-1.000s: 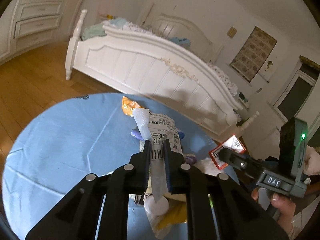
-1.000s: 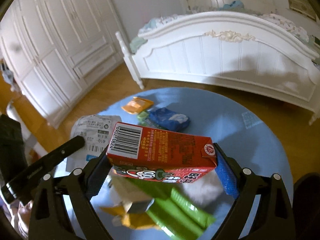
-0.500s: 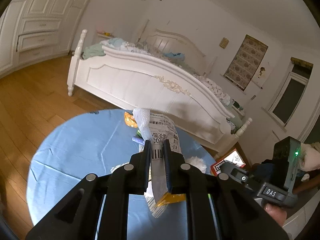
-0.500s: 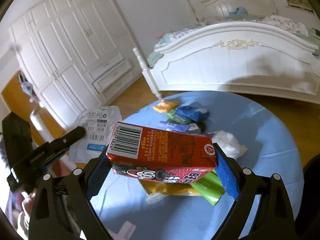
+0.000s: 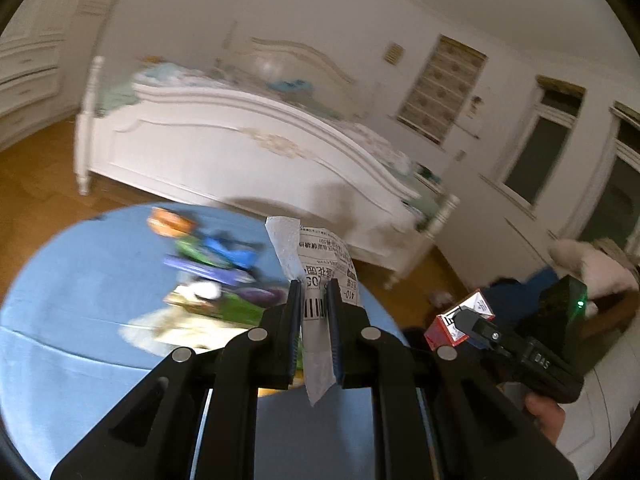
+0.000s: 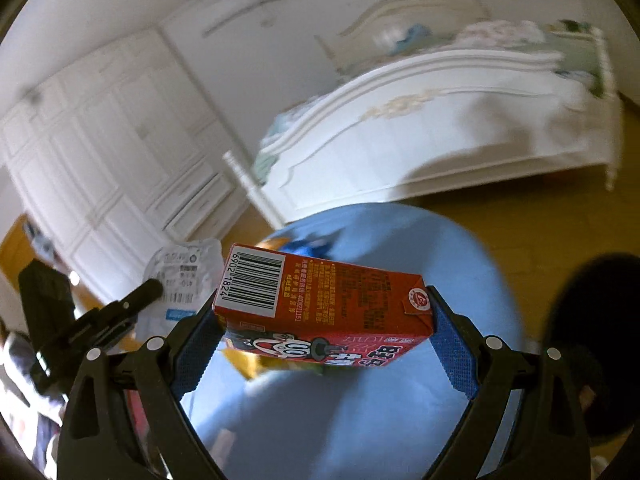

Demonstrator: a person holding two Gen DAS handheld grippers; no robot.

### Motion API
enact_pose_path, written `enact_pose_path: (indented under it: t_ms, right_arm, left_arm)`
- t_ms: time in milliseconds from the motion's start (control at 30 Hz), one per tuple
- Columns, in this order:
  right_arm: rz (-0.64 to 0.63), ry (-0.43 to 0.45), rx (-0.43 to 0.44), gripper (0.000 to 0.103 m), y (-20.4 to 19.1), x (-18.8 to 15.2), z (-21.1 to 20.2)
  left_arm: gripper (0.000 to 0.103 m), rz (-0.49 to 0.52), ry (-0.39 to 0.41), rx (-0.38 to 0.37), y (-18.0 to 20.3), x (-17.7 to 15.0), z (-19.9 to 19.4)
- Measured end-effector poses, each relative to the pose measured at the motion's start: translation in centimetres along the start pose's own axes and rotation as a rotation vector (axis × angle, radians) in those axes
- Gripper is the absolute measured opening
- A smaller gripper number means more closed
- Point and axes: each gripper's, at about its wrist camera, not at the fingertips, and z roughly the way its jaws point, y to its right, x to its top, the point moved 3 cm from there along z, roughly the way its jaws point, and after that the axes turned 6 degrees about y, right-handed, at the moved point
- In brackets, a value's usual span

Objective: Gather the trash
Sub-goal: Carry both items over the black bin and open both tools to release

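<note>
A crumpled white plastic bag with a printed barcode label (image 5: 320,264) is being pinched between the narrowly closed fingers of the left tongs (image 5: 315,300), its top standing up above the fingertips and a thin tail hanging down below them. The bag is being held in the air above the near edge of the round counter covered with a light blue cloth (image 5: 72,272).

A red rectangular drink carton with a white barcode panel and cartoon print (image 6: 324,300) is being gripped lengthwise by the right tongs (image 6: 324,320), with the blue-padded fingers (image 6: 452,344) pressed against its two short ends. The carton is lying on its side between them, slightly tilted, and is being held above the blue counter (image 6: 440,264).

A blurred heap of wrappers (image 5: 212,276) in orange, blue, green, purple and white is lying on the counter cloth, beyond and to the left of the left tongs. From the left wrist view, the right tongs with the red carton are being seen at the right, off the counter's edge. From the right wrist view, the left tongs with the white bag are being seen at the left.

A white carved wooden bed (image 5: 240,152) is standing on the wooden floor (image 5: 32,176) behind the counter, and a white panelled wardrobe (image 6: 112,168) is lining the wall.
</note>
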Motion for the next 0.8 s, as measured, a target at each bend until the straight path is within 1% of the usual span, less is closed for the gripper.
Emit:
enact_pose_path:
  t_ms: [100,233,267,433,500,600,700,800]
  right_arm:
    - [0.05,0.038,-0.059,0.092,3.8,-0.3,-2.6]
    - [0.145,0.09,-0.138,0.092,9.3,-1.1,-5.8]
    - [0.186,0.105,-0.166,0.092,11.4,-1.3,-6.7]
    - [0.308,0.146,-0.264,0.092,18.5,-2.8,-9.7]
    - [0.355,0.14,-0.309,0.092,21.5,-3.8,-10.4]
    - [0.44,0.111,-0.351,0.092,25.7,-5.7,-10.4]
    - [0.467,0.084,-0.383,0.092,28.0,-6.9,-10.0]
    - [0.48,0.061,-0.403,0.092,29.9,-7.7,-9.3]
  left_arm:
    - [0.013,0.032,-0.04,-0.055,2.4,-0.9,2.1]
    - [0.013,0.08,-0.122,-0.135,6.5,-3.0,5.6]
    - [0.013,0.091,-0.147,-0.151,7.5,-3.6,6.7]
    - [0.013,0.158,-0.268,-0.231,12.6,-7.4,11.9]
    - [0.013,0.181,-0.316,-0.258,14.6,-9.1,14.1]
    - [0.013,0.206,-0.391,-0.28,16.7,-11.7,17.5]
    - [0.013,0.247,-0.438,-0.278,18.5,-13.5,19.9]
    - [0.013,0.292,-0.48,-0.259,19.9,-14.9,22.2]
